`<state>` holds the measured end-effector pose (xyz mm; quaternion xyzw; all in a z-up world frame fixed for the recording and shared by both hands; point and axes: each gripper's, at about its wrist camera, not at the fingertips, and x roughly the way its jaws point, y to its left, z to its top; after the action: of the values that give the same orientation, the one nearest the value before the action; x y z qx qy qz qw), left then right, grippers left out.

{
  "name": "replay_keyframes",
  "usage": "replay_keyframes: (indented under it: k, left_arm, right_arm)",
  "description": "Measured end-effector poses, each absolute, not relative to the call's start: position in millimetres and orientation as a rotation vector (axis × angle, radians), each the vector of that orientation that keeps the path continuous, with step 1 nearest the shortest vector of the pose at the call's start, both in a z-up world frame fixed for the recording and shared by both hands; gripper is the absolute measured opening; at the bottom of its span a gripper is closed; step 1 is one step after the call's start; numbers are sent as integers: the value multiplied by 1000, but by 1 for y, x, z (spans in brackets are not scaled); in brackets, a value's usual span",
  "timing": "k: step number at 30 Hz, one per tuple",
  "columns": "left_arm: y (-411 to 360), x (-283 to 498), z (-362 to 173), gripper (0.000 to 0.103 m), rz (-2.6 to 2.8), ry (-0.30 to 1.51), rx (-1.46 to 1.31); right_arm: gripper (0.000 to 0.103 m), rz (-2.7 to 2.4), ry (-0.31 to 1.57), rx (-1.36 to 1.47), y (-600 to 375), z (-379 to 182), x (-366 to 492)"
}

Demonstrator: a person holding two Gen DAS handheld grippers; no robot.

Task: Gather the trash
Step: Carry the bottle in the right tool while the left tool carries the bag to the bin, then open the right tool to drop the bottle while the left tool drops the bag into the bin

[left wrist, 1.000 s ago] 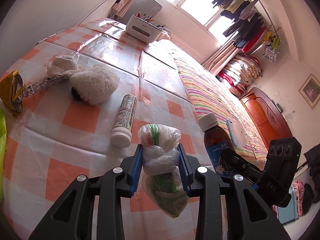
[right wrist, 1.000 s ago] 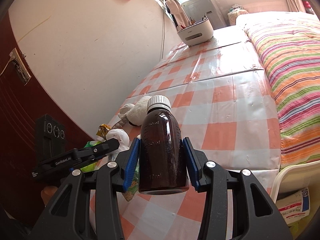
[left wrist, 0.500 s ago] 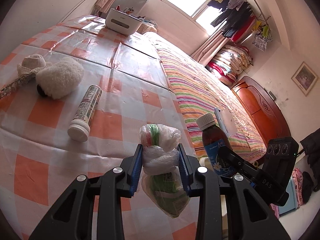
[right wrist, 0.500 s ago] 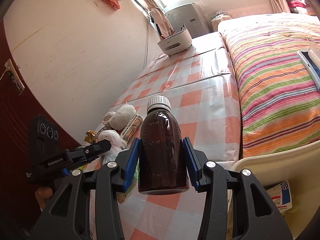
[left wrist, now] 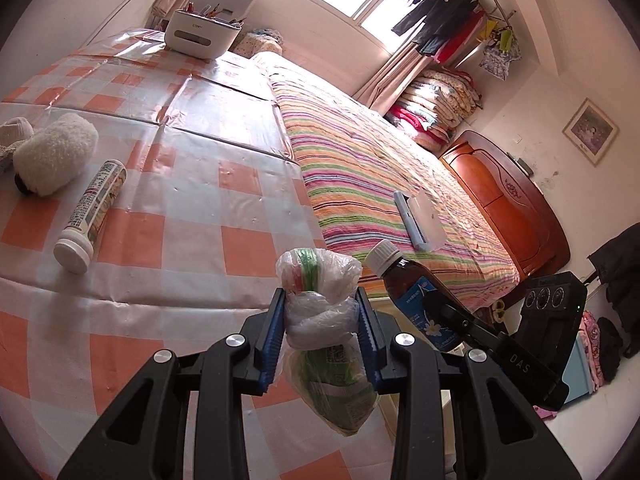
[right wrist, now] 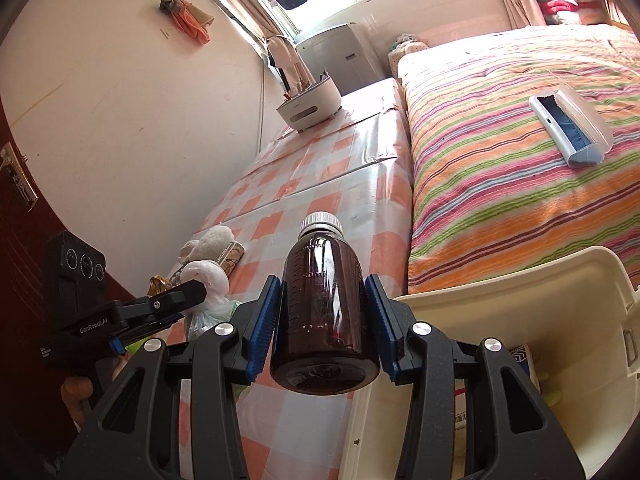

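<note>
My left gripper (left wrist: 320, 312) is shut on a knotted clear plastic bag (left wrist: 320, 320) with green packaging inside, held above the checkered table's front edge. My right gripper (right wrist: 325, 312) is shut on a brown medicine bottle (right wrist: 325, 316) with a white cap, held upright by the table's right edge. The bottle also shows in the left wrist view (left wrist: 412, 292), right of the bag. A cream trash bin (right wrist: 520, 288) stands below right of the bottle, with boxes inside. A white tube bottle (left wrist: 90, 216) lies on the table at left.
A fluffy white toy (left wrist: 52, 154) lies at the table's left. A white organiser box (left wrist: 200, 34) stands at the far end. The striped bed (left wrist: 380, 172) lies to the right, with a lint brush (right wrist: 568, 128) on it. A gold wrapper (right wrist: 158, 284) lies near the toy.
Both grippers have moved right, toward the table's edge and the bin, carrying the bag and the bottle. The bin has come into the right wrist view.
</note>
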<state>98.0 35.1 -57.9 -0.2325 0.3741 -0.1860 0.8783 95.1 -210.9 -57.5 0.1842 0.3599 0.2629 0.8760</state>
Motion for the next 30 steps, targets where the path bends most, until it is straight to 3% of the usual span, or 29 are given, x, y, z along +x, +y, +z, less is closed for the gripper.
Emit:
replay_keyframes:
  k: [24, 30]
  left_arm:
    - [-31, 95, -42, 33, -495, 765, -444]
    - [-49, 95, -44, 33, -513, 778, -418]
  right_arm:
    - [43, 311, 668, 381, -283, -60, 60]
    - [56, 275, 642, 408, -295, -61, 54]
